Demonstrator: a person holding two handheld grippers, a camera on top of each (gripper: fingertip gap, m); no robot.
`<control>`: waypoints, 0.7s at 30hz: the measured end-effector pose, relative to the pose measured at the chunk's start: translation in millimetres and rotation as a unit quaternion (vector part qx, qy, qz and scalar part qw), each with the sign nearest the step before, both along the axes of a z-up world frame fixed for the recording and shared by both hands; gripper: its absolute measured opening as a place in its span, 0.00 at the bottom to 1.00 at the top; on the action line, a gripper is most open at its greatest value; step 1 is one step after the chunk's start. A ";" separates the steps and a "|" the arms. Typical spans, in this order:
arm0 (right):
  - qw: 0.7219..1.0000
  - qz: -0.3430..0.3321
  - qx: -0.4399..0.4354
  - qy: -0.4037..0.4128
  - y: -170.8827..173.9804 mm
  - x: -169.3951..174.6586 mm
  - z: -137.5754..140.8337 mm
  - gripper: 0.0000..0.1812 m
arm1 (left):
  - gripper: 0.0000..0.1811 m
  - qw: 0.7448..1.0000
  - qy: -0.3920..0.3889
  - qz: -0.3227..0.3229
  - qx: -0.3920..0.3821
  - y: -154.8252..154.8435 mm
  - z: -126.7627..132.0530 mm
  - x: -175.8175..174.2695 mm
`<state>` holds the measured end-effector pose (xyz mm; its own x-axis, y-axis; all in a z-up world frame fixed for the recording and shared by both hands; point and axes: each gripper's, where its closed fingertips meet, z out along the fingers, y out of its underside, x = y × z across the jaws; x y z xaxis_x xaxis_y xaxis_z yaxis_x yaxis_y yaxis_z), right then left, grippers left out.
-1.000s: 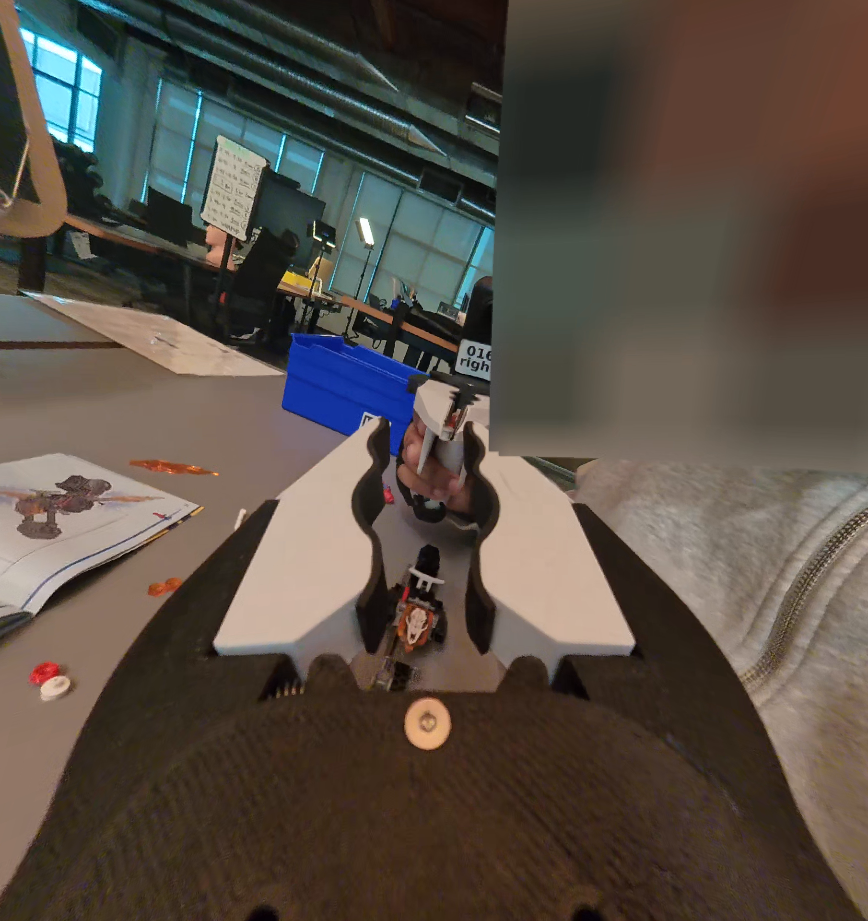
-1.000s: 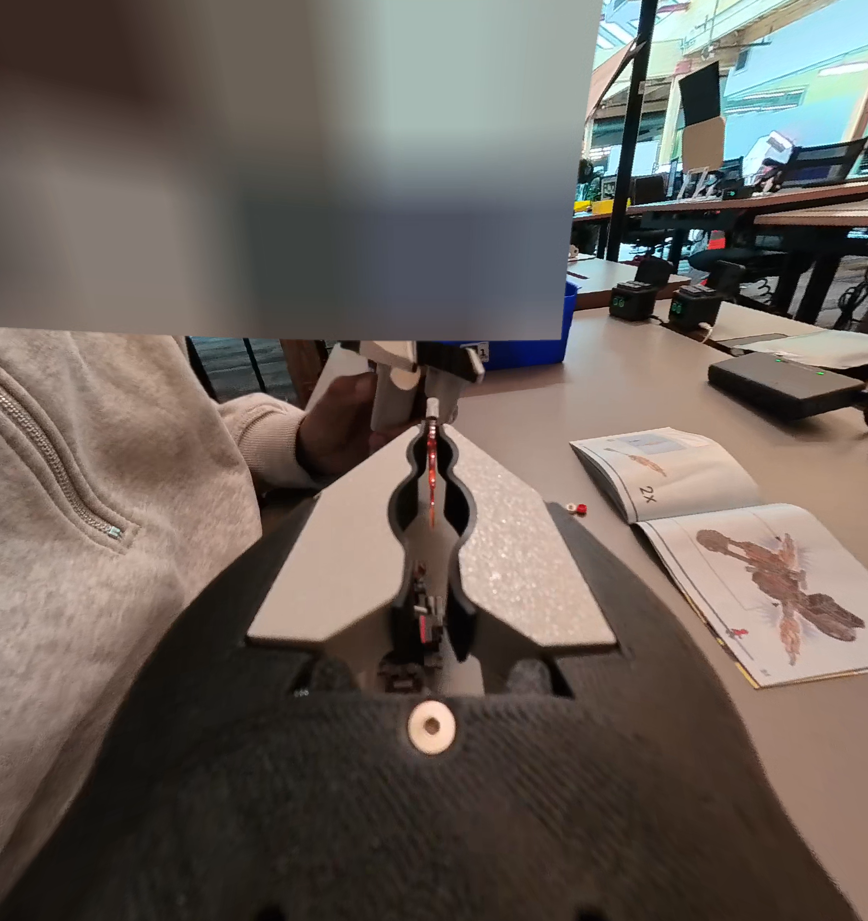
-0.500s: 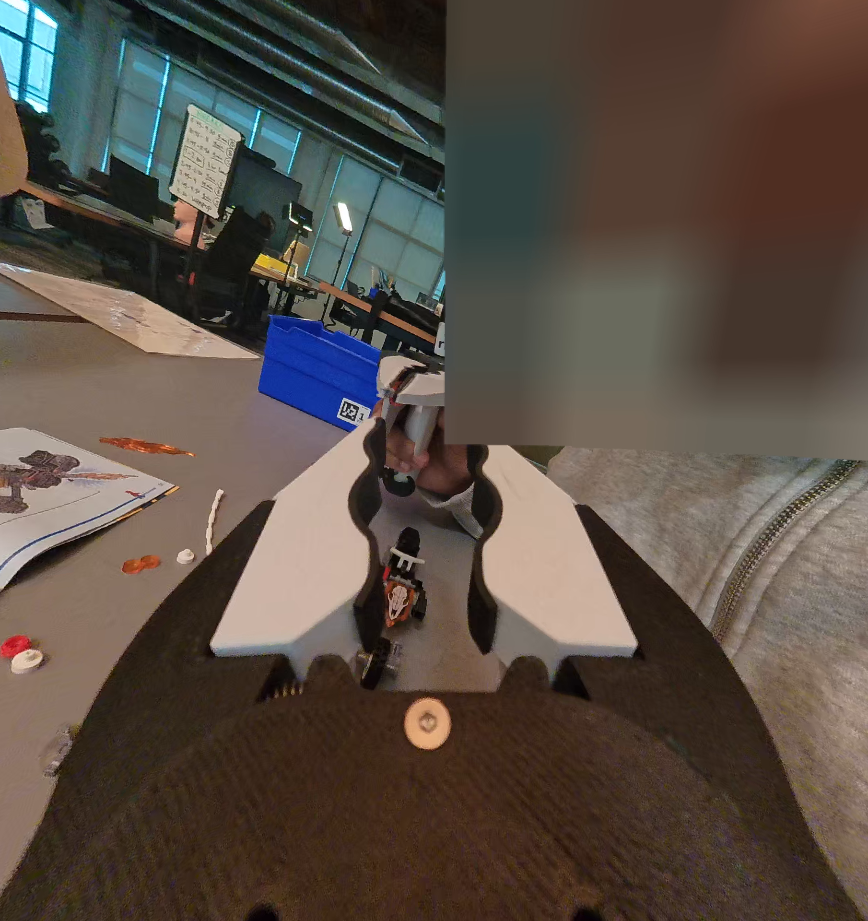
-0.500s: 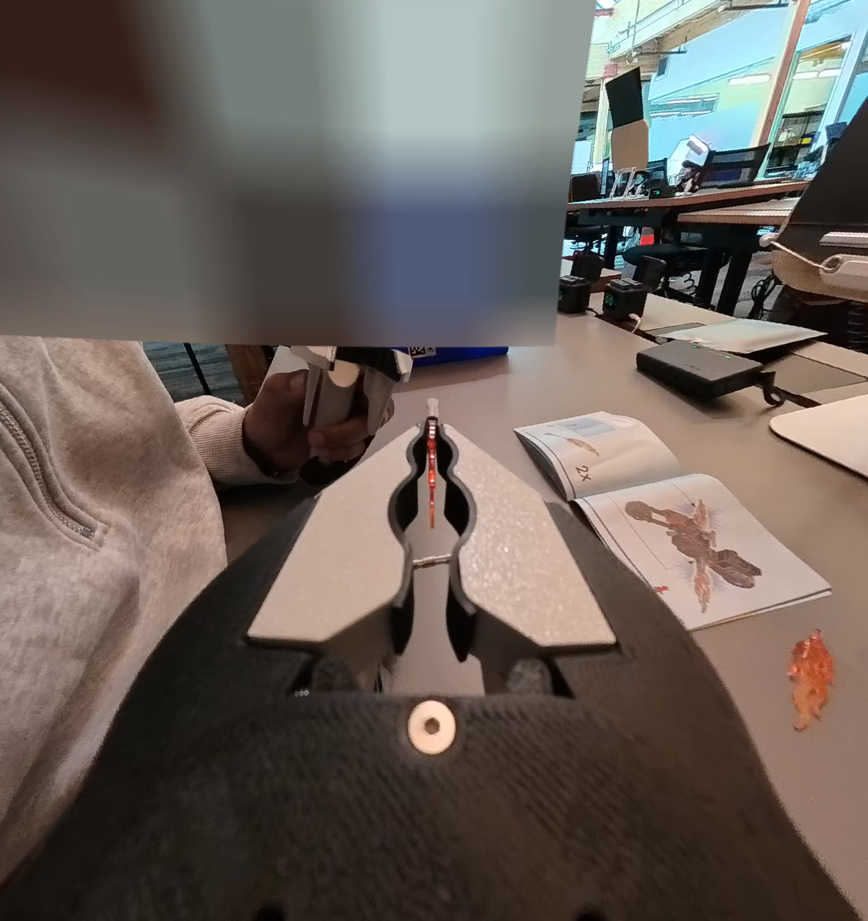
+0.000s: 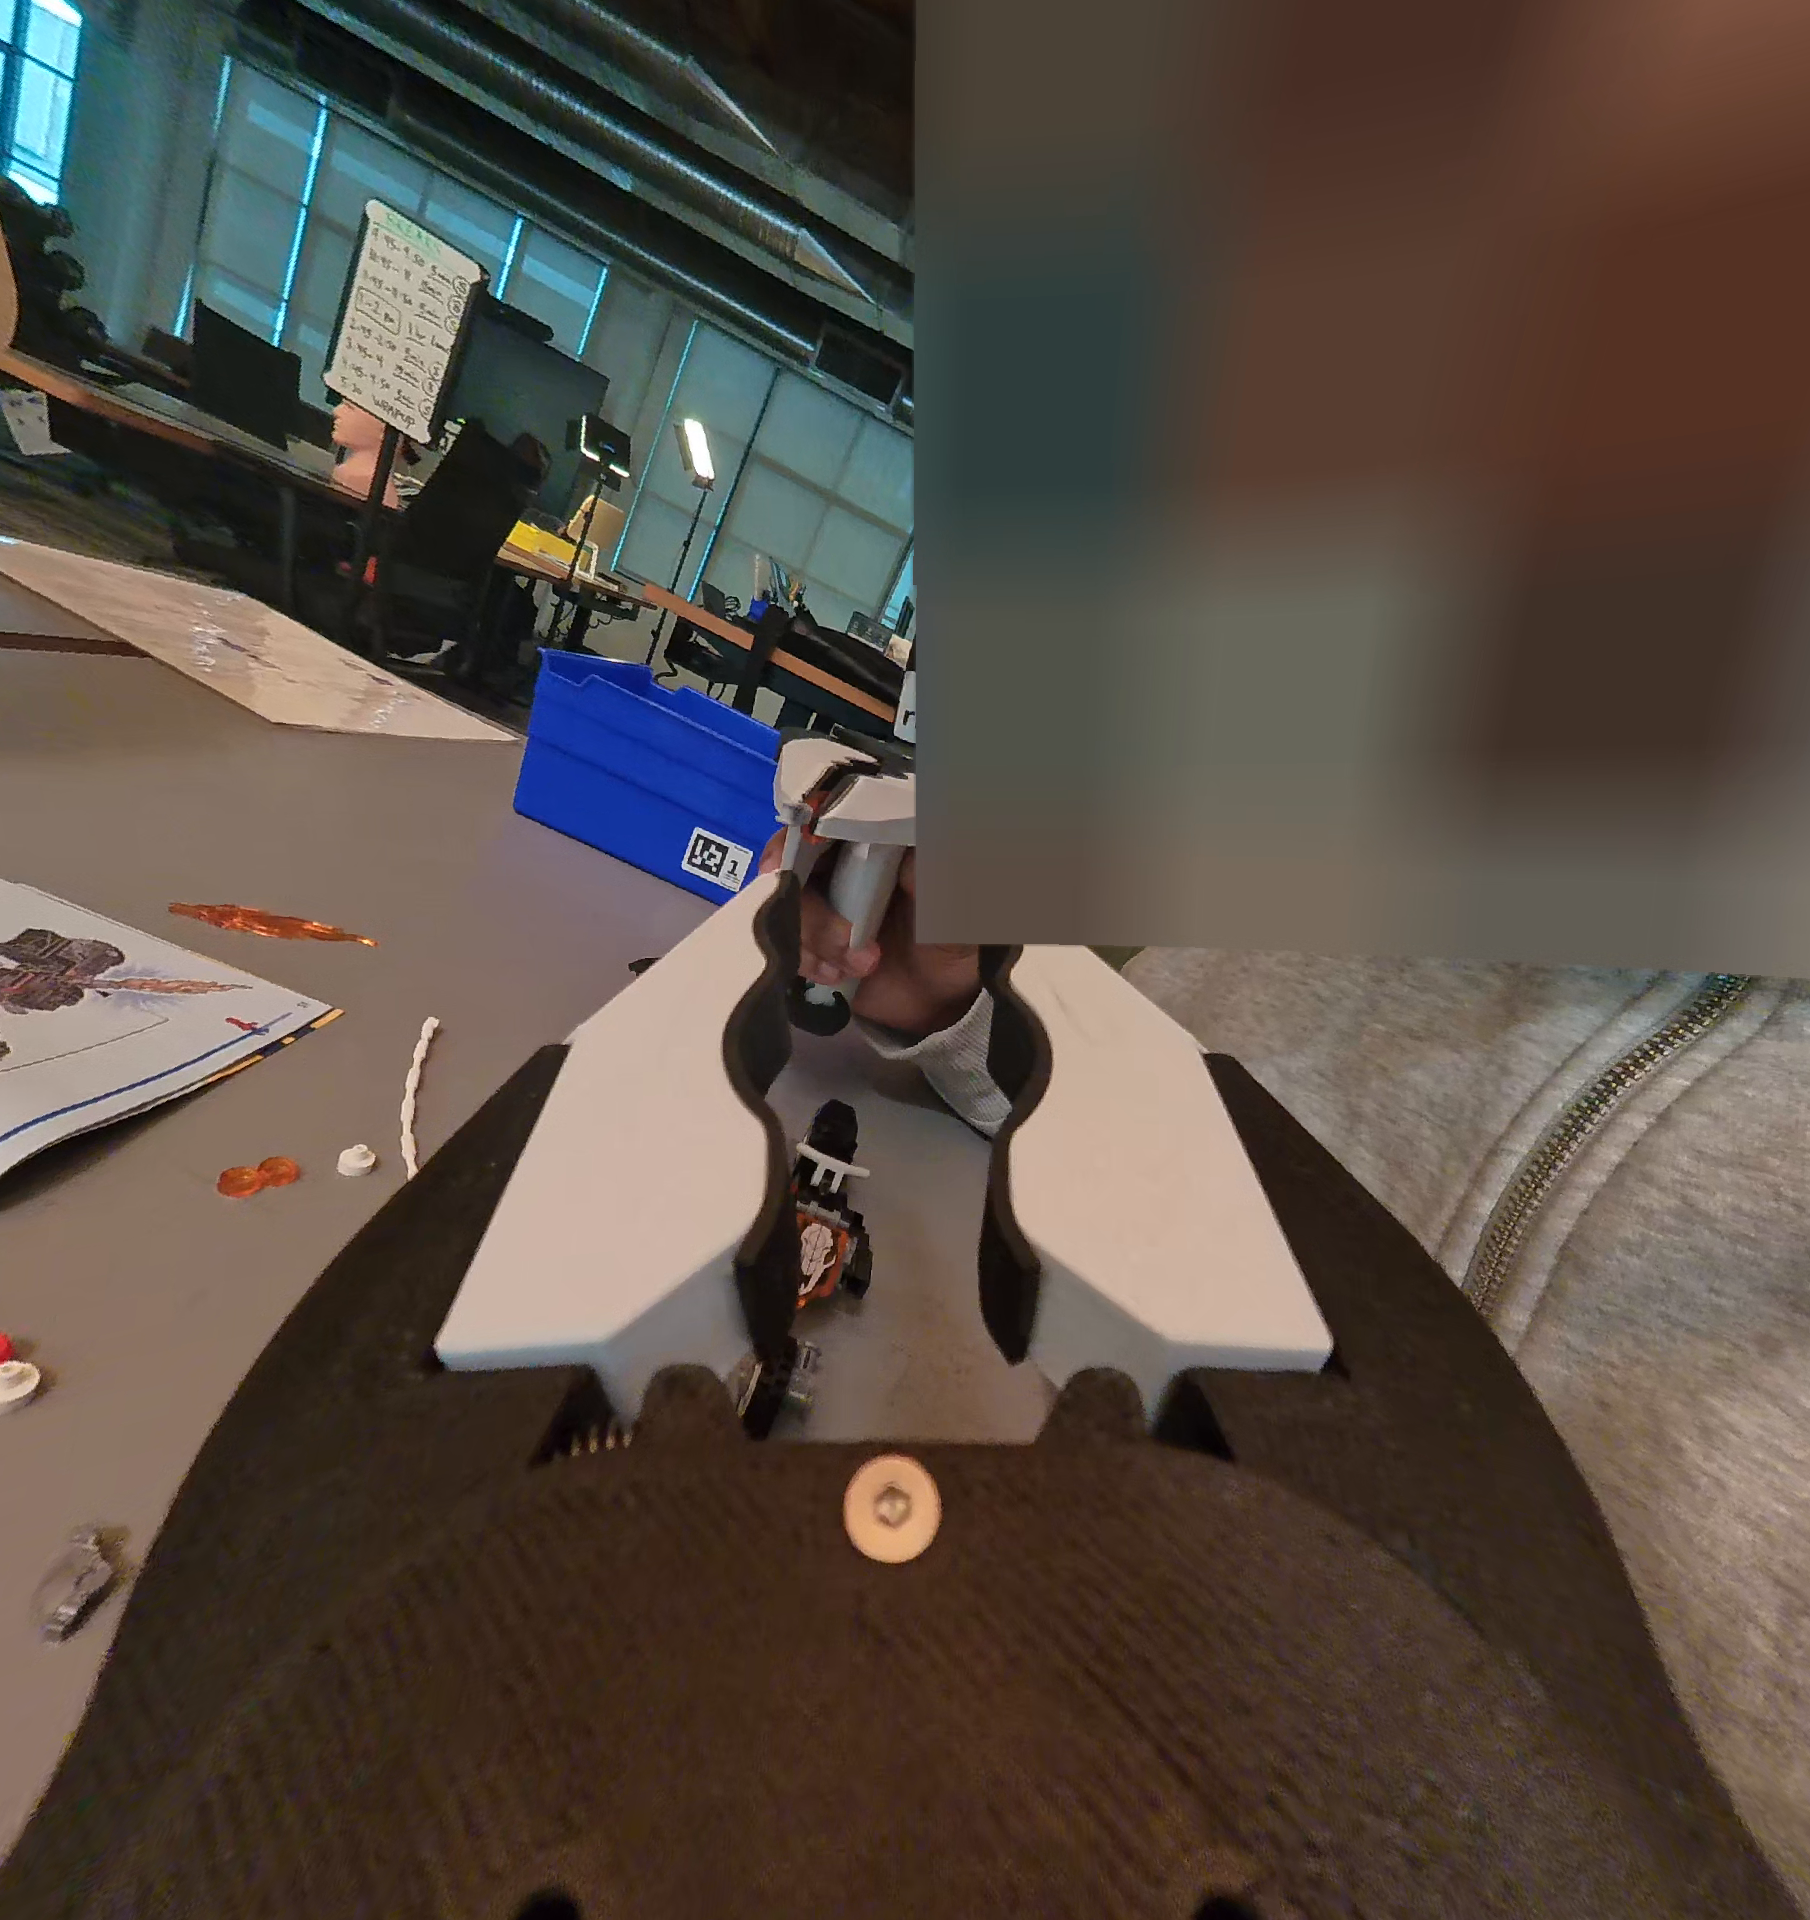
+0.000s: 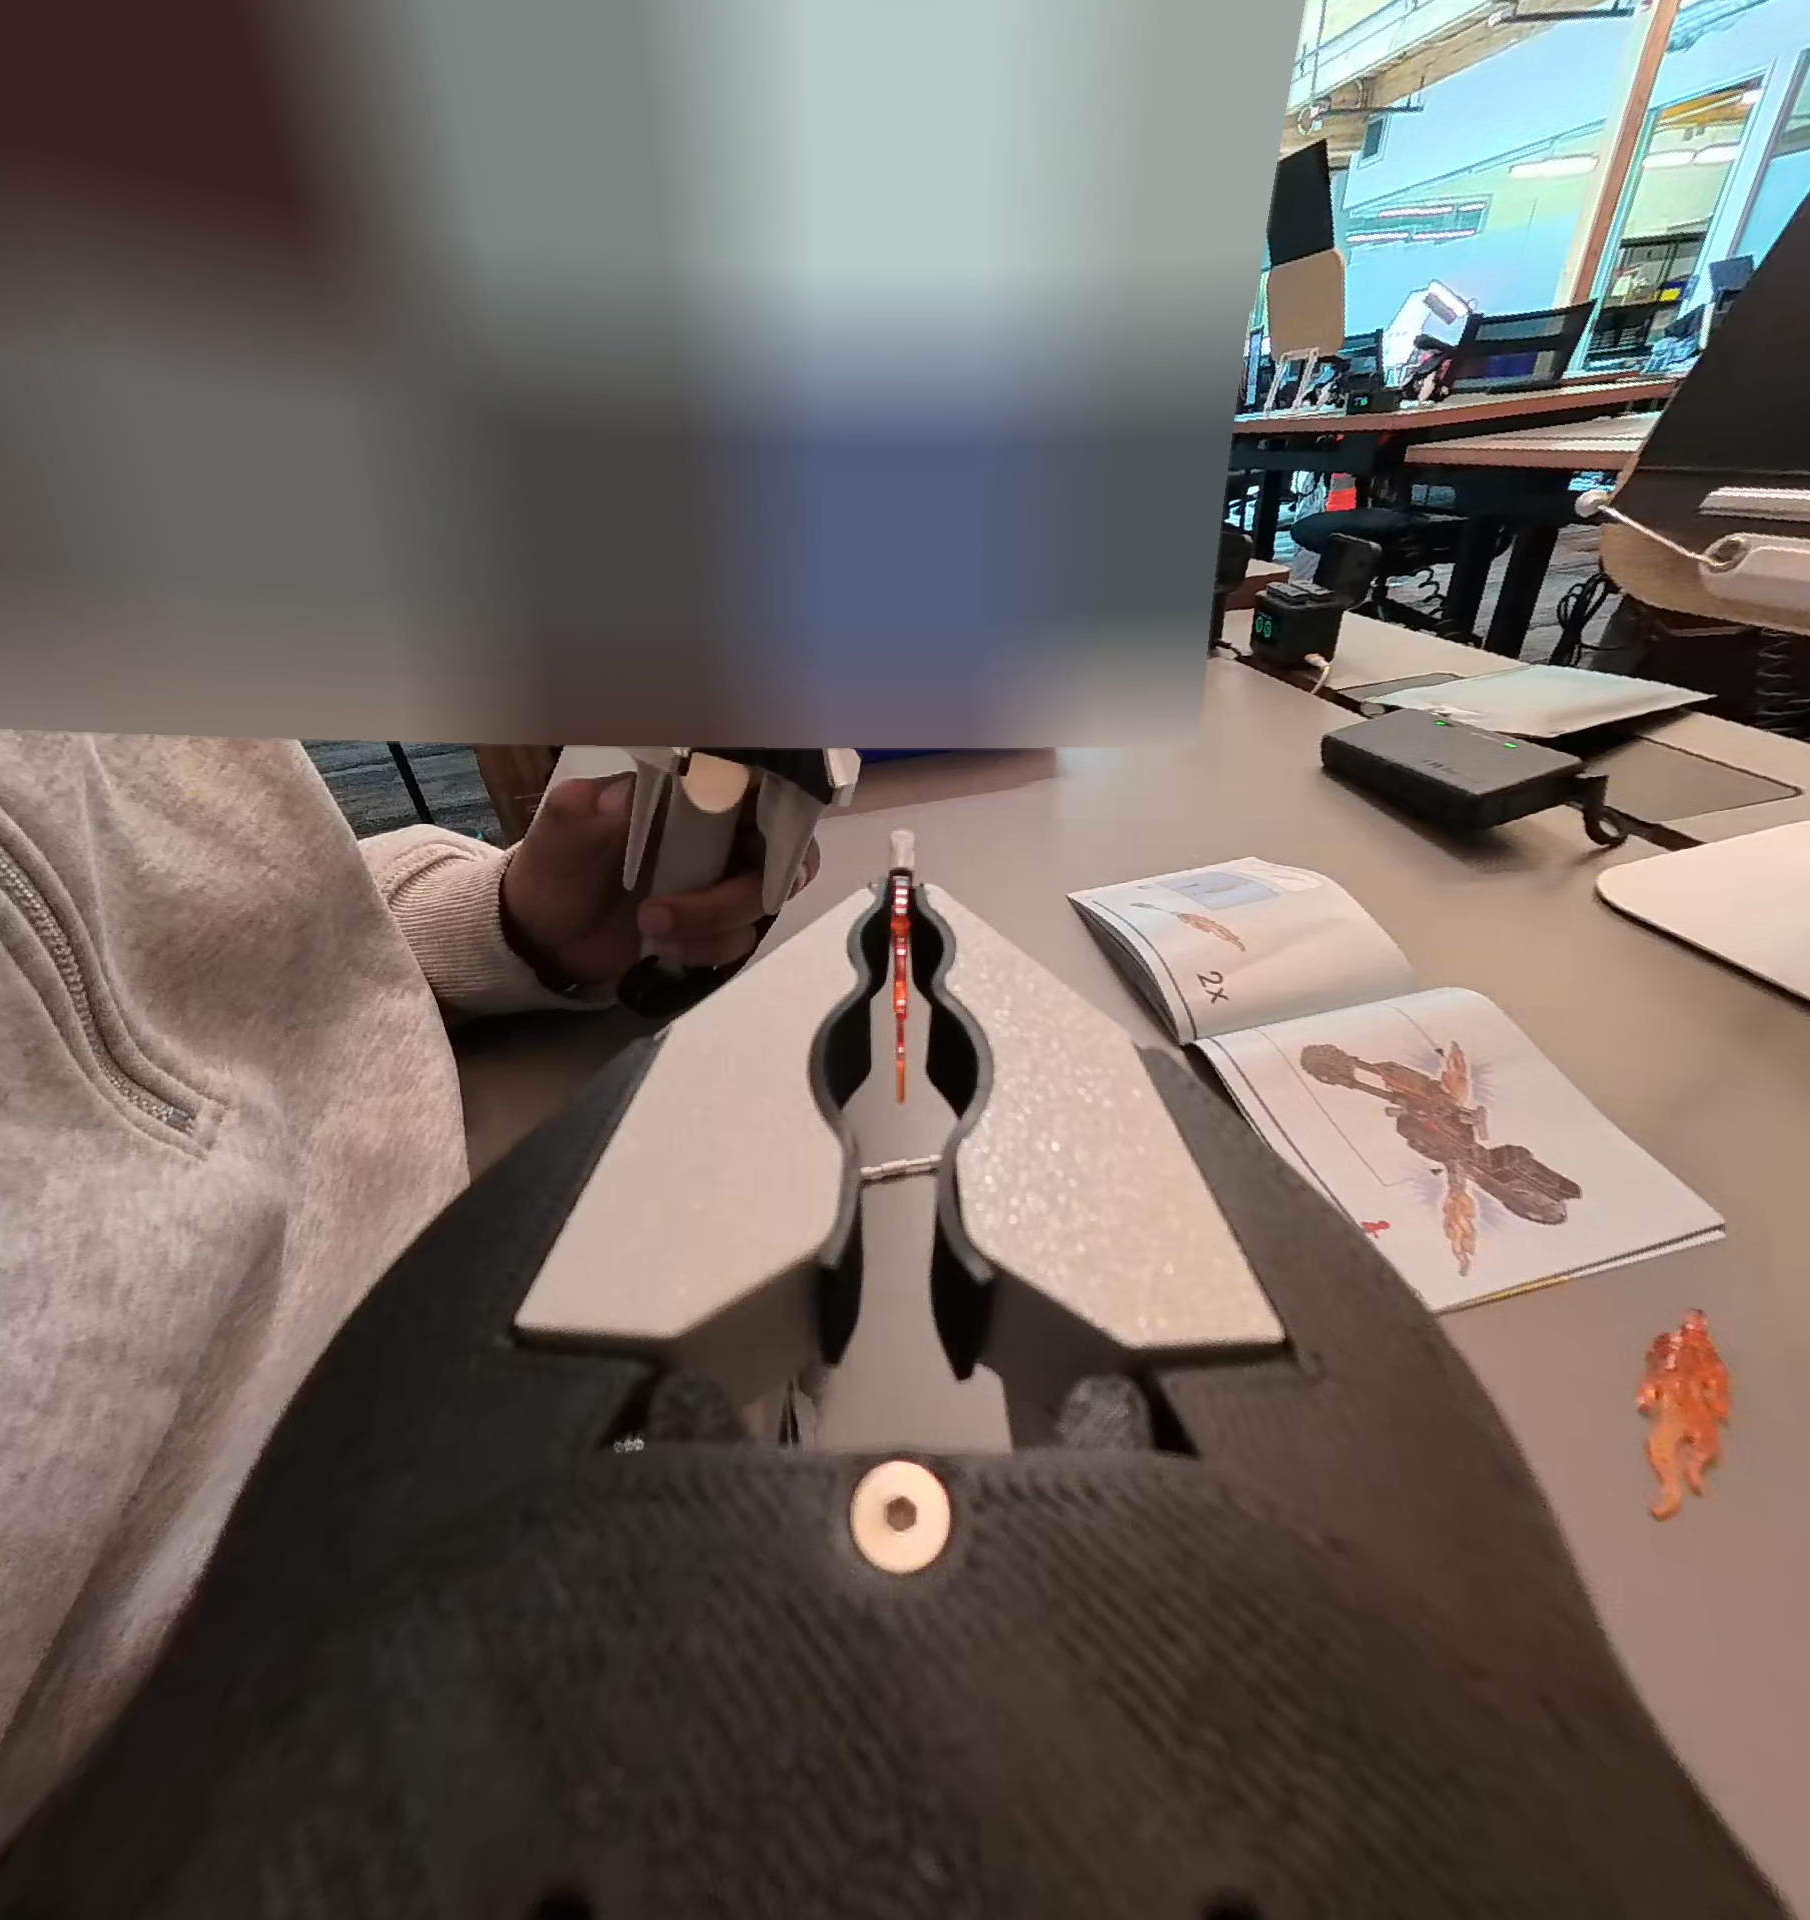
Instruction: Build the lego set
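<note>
Left gripper [image 5: 885, 1039] wide open, holding nothing — small black-and-orange lego vehicle [image 5: 826, 1231] on the grey table [image 5: 257, 790] between the fingers, close against the left one. Right gripper [image 6: 901, 914] pinched shut on a thin orange flame piece [image 6: 899, 997] with a white tip. Open instruction booklet [image 6: 1400, 1101] to its right on the table — second flame piece [image 6: 1685, 1403] just beside. Loose small studs [image 5: 257, 1177] near the booklet.

Left gripper [image 5: 885, 997]: jaws spread wide, nothing between, low over table. Right gripper [image 6: 901, 904]: fingertips pinched together, gripped by hand [image 5: 859, 966] opposite
</note>
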<state>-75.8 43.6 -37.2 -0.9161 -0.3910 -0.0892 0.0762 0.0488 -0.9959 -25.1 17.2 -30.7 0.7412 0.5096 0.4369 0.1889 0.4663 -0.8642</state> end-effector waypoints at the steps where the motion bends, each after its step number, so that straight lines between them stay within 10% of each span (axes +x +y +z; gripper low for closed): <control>1: 1.000 0.000 0.000 0.000 0.0 0.1 0.1 0.00 | 0.17 1.000 0.000 0.000 0.000 -0.1 0.0 0.1; 21: 1.000 -0.023 0.000 -0.007 0.4 -10.8 0.5 0.00 | 0.18 1.000 -0.002 0.002 -0.011 1.8 -2.3 -0.2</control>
<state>-86.6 44.0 -36.7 -0.9319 -0.3480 -0.1024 0.0926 0.0447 -0.9947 -25.3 19.1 -33.0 0.7377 0.5214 0.4289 0.1906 0.4486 -0.8732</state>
